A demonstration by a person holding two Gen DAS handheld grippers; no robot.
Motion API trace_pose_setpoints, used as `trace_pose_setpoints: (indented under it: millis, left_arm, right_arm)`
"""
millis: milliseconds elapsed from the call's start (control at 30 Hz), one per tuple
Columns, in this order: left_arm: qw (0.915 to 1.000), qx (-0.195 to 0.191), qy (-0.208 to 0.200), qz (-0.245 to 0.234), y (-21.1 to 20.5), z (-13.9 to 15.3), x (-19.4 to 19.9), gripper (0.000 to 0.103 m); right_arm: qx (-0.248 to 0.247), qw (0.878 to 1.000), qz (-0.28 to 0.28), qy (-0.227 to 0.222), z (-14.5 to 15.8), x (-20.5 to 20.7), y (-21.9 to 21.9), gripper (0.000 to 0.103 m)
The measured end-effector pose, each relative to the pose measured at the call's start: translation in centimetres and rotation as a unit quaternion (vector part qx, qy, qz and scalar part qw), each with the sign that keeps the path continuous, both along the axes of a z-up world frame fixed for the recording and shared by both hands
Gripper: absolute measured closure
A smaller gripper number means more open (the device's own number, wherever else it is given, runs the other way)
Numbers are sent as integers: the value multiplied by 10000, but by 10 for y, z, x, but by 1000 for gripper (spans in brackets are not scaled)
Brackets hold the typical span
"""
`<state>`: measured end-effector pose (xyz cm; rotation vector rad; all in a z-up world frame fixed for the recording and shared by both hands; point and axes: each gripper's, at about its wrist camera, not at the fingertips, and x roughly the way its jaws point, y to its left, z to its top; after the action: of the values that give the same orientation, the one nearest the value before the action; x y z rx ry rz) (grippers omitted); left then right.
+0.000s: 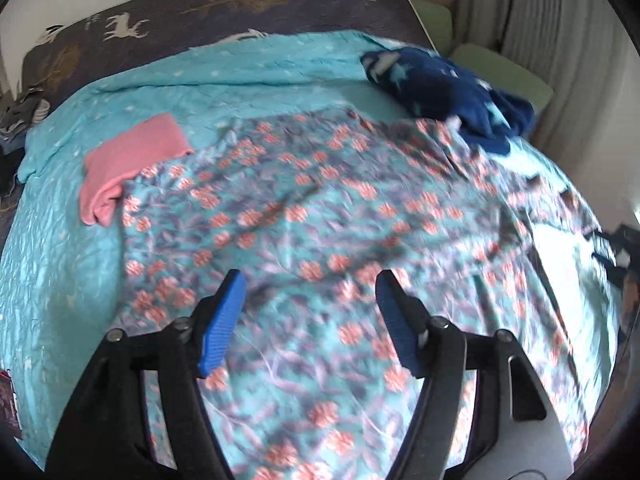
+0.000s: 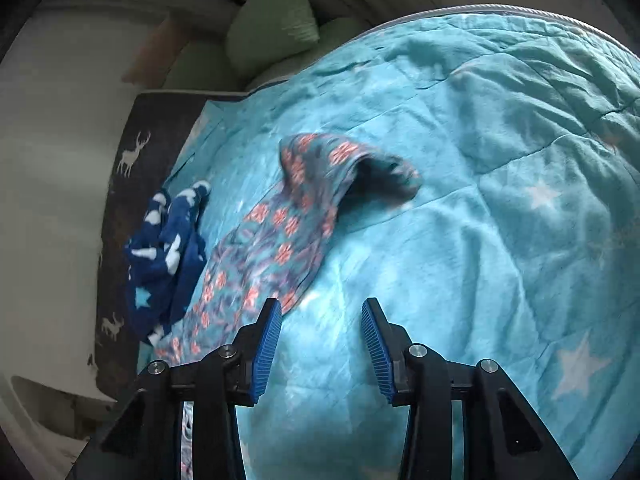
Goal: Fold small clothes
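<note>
**Two grippers spread wide above a floral garment on a turquoise quilt**

Both tools hang with jaws apart and nothing between them; the left gripper [image 1: 310,280], black-armed with ribbed blue pads, sits over the turquoise garment printed with coral flowers [image 1: 320,220], which lies spread wide across the turquoise star-print quilt [image 1: 60,280] directly beneath it, though motion blur softens the print; the right gripper [image 2: 320,308], of the same build, hovers over bare quilt [image 2: 500,220], with the floral garment [image 2: 280,232] lying just left of its left pad and running away to a raised, curled end; beyond the garment's far left corner in the left view rests a folded pink cloth [image 1: 128,164], touching or overlapping its edge; at the far right corner a crumpled navy fleece piece with pale stars [image 1: 452,88] lies against it, seen also beside it in the right view [image 2: 164,248]; farther still runs a dark bedspread with white deer [image 1: 200,12], and green cushions [image 1: 500,68] sit past the bed's edge.
</note>
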<state>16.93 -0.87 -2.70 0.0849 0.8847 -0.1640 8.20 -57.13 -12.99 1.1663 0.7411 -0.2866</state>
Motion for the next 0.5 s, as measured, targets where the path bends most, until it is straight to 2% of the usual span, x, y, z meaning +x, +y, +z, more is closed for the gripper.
trace_pose_setpoints:
  millis: [100,267,333,367,400,467,500]
  left_arm:
    - [9996,287,25,49,-5,-4,-6,35]
    - [9996,183,73,202,2,-2,-15,34]
    - [9991,223,42,348,7,-2,-17,34]
    - [9988,217,49,448,11,-2,-17,34]
    - [9985,189,67,518,15,-2,-16,34]
    - [9975,103,115,691,25,-3,-15,34]
    - [9970,68,130,766,30,-3,-14,34]
  right_arm:
    - [36,9999,-163,-27,-1,10,-20,53]
    - [348,9988,-217,-273,1,46,-36,53]
    - [459,9978,-423,-214,1,58,-41,53]
    - [526,9971,-526,-175,1,62,-45,58]
    - [660,9953,-666,-255,0,67,-49,75]
    - [859,9918,-778,-531,5,74,-55,95]
    - [805,9916,-817,-593,11,74,-57,97]
